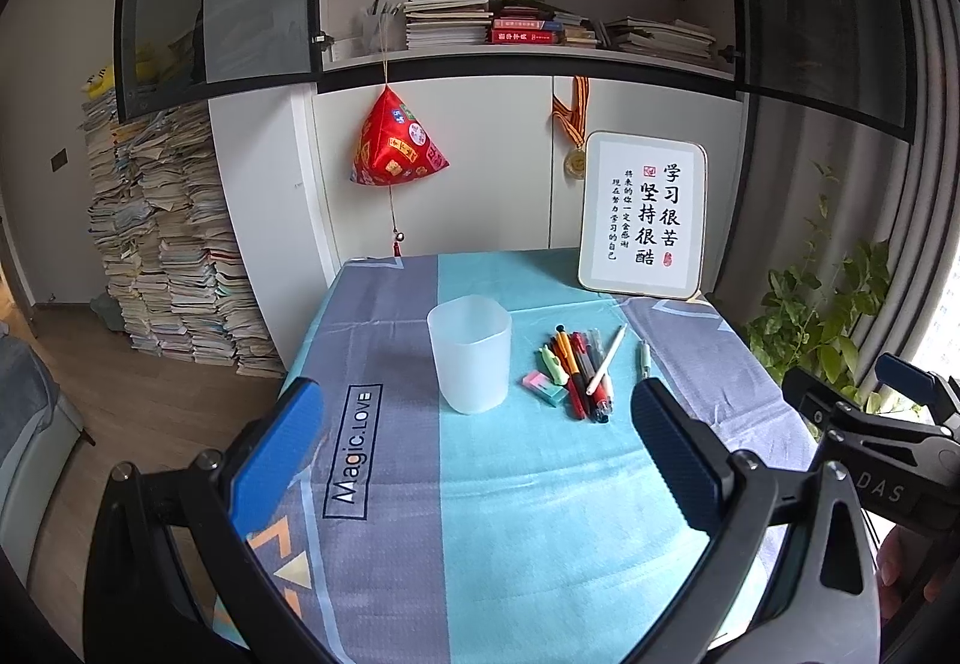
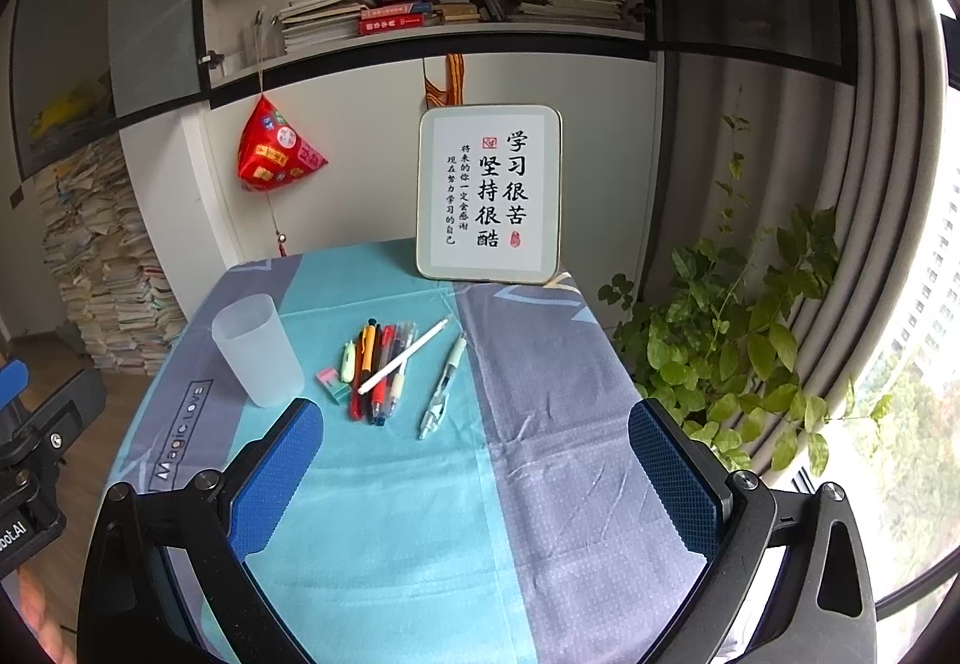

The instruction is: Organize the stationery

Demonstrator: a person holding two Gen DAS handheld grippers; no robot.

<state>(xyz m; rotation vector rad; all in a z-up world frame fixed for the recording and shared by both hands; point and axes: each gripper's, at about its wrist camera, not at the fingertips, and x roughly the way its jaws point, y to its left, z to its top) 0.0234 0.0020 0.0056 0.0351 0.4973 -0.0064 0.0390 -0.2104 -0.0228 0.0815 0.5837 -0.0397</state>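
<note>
A translucent white cup (image 1: pixel 470 353) (image 2: pixel 258 354) stands upright on the table. Right of it lies a bunch of pens (image 1: pixel 585 370) (image 2: pixel 378 367) with a white pen (image 1: pixel 606 359) (image 2: pixel 403 356) across them. A pink-and-green eraser (image 1: pixel 544 387) (image 2: pixel 332 384) and a small green item (image 1: pixel 555 364) (image 2: pixel 348 354) lie beside them. A pale green pen (image 1: pixel 644 356) (image 2: pixel 443 387) lies apart to the right. My left gripper (image 1: pixel 477 418) is open and empty, short of the cup. My right gripper (image 2: pixel 474 442) is open and empty, short of the pens.
The table wears a teal and grey cloth (image 1: pixel 540 514) (image 2: pixel 540 454). A framed calligraphy sign (image 1: pixel 643 216) (image 2: pixel 489 194) stands at the back edge. A leafy plant (image 2: pixel 738 358) is off the right side, book stacks (image 1: pixel 162 244) on the floor to the left.
</note>
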